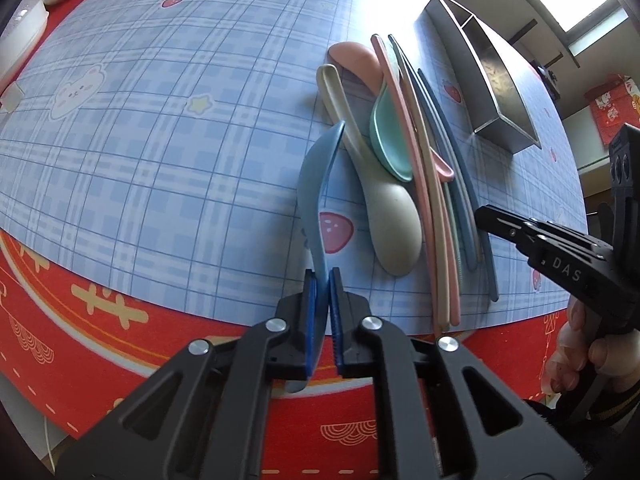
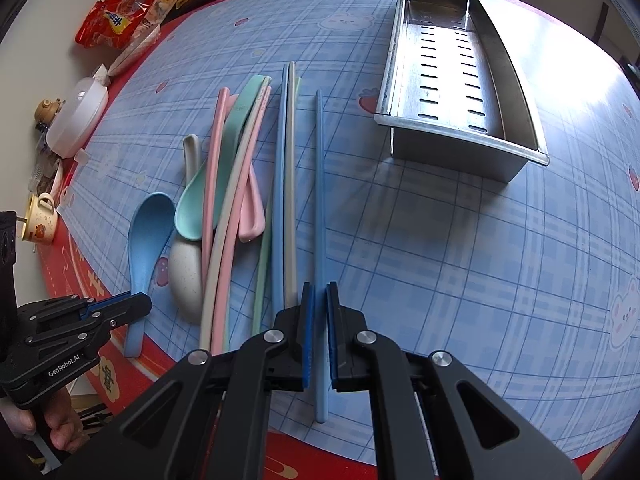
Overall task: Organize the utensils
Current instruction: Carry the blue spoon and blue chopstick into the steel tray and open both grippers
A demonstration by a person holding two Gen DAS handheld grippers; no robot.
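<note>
Blue mat (image 2: 460, 260) | left tool (image 1: 323, 280) pinches spoon (image 1: 316, 184) | right tool (image 2: 320, 292) pinches chopstick (image 2: 320, 200)

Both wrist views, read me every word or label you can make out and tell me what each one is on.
"DAS": on the right gripper body; further letters are out of view.
"GenRobot.AI": on the left gripper body.
Red snack bag: printed characters, too distorted to read.
Red tablecloth: Chinese characters, too blurred to read.
</note>
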